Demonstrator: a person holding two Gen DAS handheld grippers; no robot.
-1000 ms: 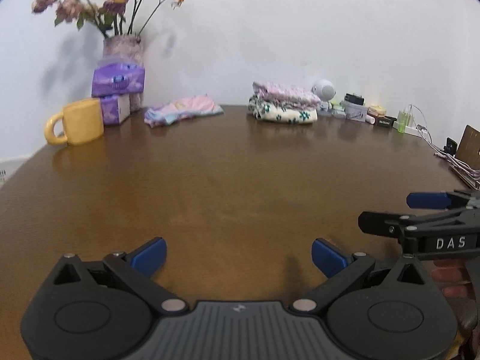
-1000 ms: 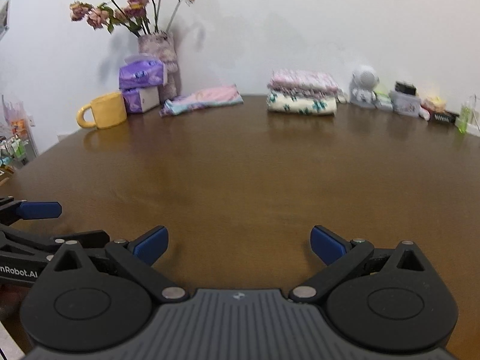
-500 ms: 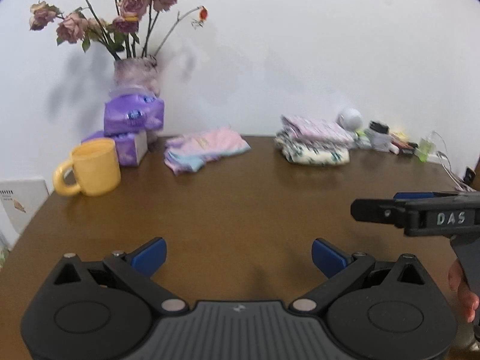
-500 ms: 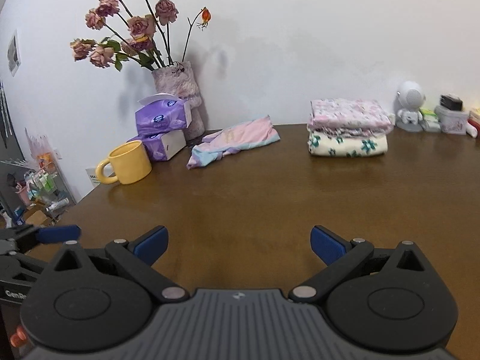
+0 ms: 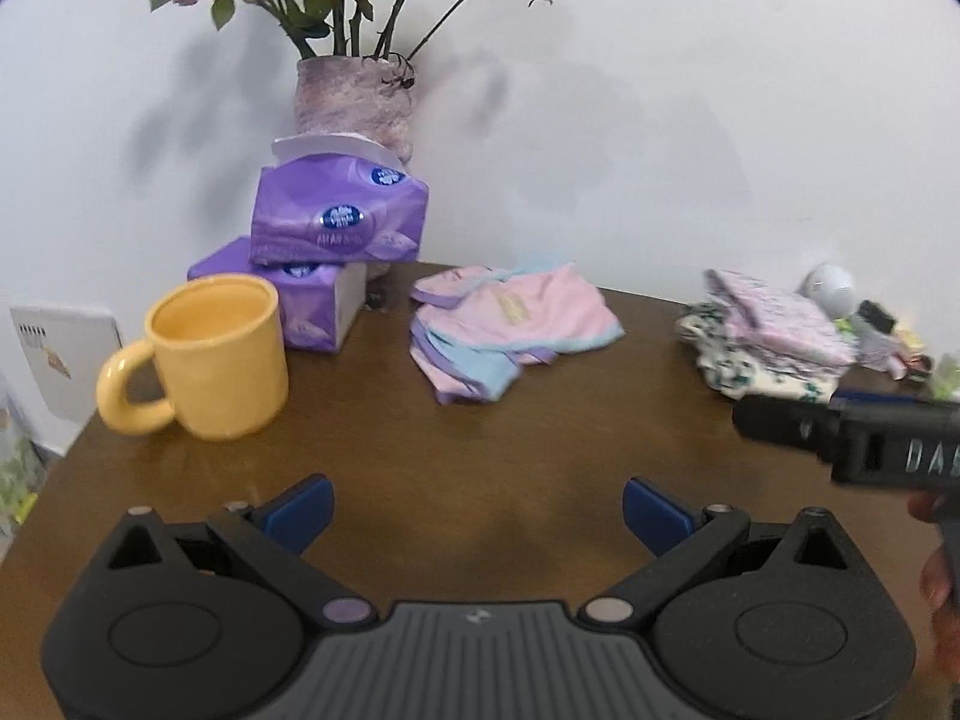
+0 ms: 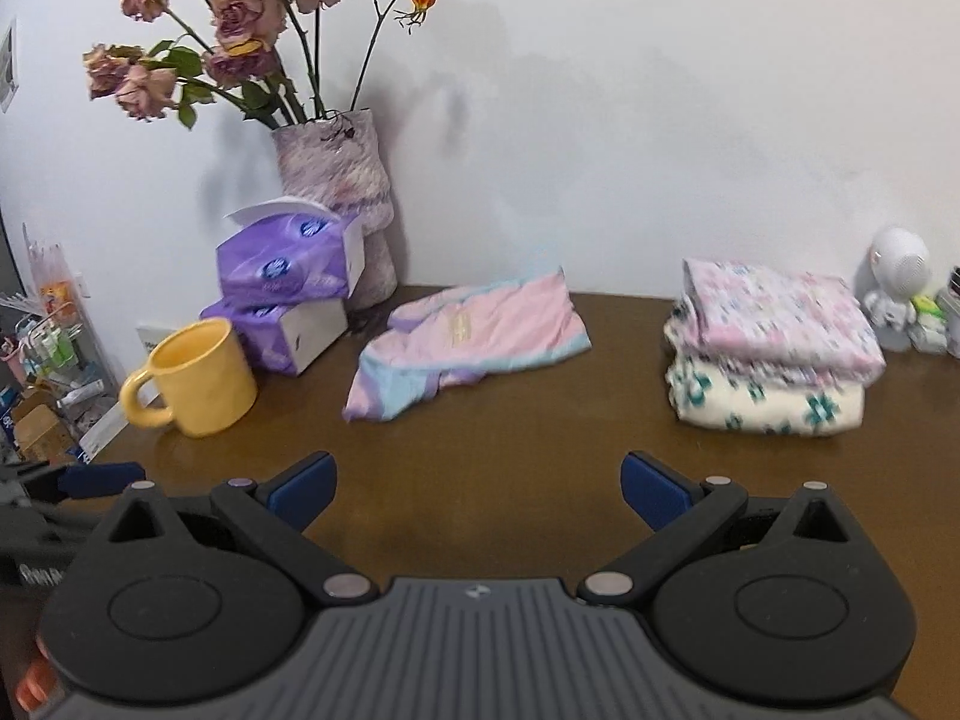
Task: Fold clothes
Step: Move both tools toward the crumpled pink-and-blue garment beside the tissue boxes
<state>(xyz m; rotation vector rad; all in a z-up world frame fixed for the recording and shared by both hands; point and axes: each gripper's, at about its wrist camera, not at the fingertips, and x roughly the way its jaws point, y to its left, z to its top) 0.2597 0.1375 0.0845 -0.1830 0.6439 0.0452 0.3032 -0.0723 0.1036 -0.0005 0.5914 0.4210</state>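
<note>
A crumpled pink garment (image 5: 510,330) (image 6: 468,336) with blue and purple trim lies unfolded on the brown table (image 5: 480,456) near the back wall. To its right stands a stack of folded clothes (image 5: 774,336) (image 6: 774,354), a pink floral piece on a cream one with green print. My left gripper (image 5: 477,513) is open and holds nothing, a short way in front of the pink garment. My right gripper (image 6: 477,489) is also open, with nothing between its fingers, and shows at the right edge of the left wrist view (image 5: 840,432).
A yellow mug (image 5: 210,360) (image 6: 195,381) stands at the left, beside two purple tissue packs (image 5: 336,222) (image 6: 282,264) and a vase of dried roses (image 5: 354,102) (image 6: 336,192). A small white figure (image 6: 897,282) and little items sit at the far right. The table's left edge (image 5: 54,468) is close.
Both grippers have moved forward and to the left across the table; the pink garment, mug and tissue packs now look much larger and closer. Both stay open.
</note>
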